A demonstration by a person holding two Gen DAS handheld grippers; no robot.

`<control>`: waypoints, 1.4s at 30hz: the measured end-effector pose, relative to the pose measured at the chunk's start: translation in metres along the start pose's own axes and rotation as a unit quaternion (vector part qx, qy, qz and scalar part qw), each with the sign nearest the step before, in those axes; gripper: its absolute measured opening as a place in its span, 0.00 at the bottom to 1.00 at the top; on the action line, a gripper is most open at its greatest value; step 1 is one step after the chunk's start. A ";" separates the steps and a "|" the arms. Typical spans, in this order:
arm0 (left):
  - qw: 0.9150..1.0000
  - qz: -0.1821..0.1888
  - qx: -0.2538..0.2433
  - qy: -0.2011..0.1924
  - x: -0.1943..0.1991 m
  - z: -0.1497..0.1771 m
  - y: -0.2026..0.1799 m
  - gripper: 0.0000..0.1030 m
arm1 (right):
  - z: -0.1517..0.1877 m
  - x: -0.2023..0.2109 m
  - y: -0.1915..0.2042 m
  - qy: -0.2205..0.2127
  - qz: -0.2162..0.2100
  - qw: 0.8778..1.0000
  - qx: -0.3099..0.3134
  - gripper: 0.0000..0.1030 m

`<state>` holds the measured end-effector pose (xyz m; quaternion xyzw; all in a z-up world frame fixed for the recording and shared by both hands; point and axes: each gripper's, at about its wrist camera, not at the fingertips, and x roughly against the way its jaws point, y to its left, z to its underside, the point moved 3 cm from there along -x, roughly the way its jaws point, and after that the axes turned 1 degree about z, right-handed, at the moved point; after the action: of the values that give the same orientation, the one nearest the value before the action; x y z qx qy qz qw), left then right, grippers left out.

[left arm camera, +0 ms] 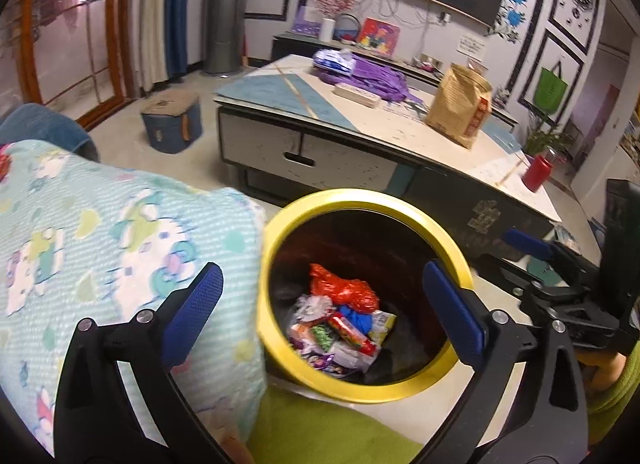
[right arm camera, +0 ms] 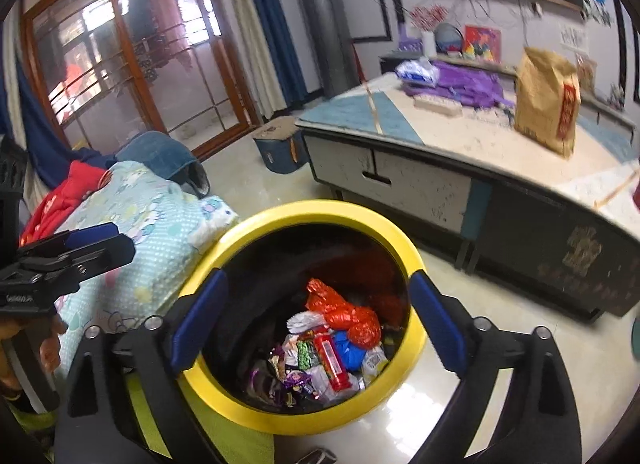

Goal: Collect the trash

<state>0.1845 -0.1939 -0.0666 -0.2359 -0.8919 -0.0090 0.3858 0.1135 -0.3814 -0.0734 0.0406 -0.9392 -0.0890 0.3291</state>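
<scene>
A dark trash bin with a yellow rim (left arm camera: pixel 360 198) (right arm camera: pixel 320 210) stands on the pale floor right below both grippers. Inside lie a crumpled red bag (left arm camera: pixel 348 288) (right arm camera: pixel 344 312), a red candy tube (left arm camera: pixel 352 330) (right arm camera: pixel 332 360) and several snack wrappers. My left gripper (left arm camera: pixel 320 276) hangs over the bin mouth, open and with nothing between its blue pads. My right gripper (right arm camera: pixel 318 282) is also over the bin, open and holding nothing. In each wrist view the other gripper shows at the side: right gripper (left arm camera: pixel 532 244), left gripper (right arm camera: pixel 92 232).
A patterned light-blue blanket (left arm camera: pixel 120 244) (right arm camera: pixel 152 216) presses against the bin's left side. Behind the bin stands a low coffee table (left arm camera: pixel 280 144) (right arm camera: pixel 420 180) with a brown paper bag (left arm camera: pixel 460 104), a purple bag (left arm camera: pixel 372 76) and a red bottle (left arm camera: pixel 538 172). A blue box stool (left arm camera: pixel 172 124) sits on the floor.
</scene>
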 end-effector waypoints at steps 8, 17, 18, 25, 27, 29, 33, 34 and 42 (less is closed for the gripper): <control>0.997 -0.049 0.039 -0.041 0.051 0.014 0.041 0.89 | -0.007 0.019 0.054 -0.060 -0.014 0.997 0.055 0.94; 0.987 -0.116 0.055 -0.093 0.111 0.042 0.078 0.89 | 0.000 0.038 0.121 -0.113 -0.028 0.987 0.110 0.94; 0.986 -0.121 0.054 -0.098 0.116 0.044 0.079 0.89 | 0.001 0.041 0.130 -0.121 -0.027 0.985 0.117 0.94; 0.975 -0.154 0.055 -0.150 0.155 0.060 0.088 0.89 | 0.004 0.050 0.163 -0.135 -0.017 0.988 0.076 0.94; 0.971 -0.164 0.053 -0.163 0.165 0.065 0.089 0.89 | 0.006 0.056 0.168 -0.137 -0.016 0.989 0.055 0.94; 0.969 -0.168 0.050 -0.176 0.174 0.070 0.090 0.89 | 0.011 0.065 0.174 -0.154 -0.014 0.987 0.053 0.94; 0.968 -0.163 0.049 -0.186 0.184 0.080 0.089 0.89 | 0.020 0.083 0.178 -0.201 0.008 0.977 0.068 0.94; 0.967 -0.162 0.050 -0.188 0.185 0.083 0.088 0.89 | 0.021 0.085 0.177 -0.205 0.008 0.977 0.064 0.94; 0.964 -0.159 0.055 -0.207 0.191 0.092 0.082 0.89 | 0.035 0.083 0.180 -0.201 0.001 0.976 0.078 0.94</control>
<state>0.0441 -0.0235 -0.0131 -0.0666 -0.9773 0.0277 0.1992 0.0239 -0.2112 -0.0153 0.0460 -0.9903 -0.0217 0.1293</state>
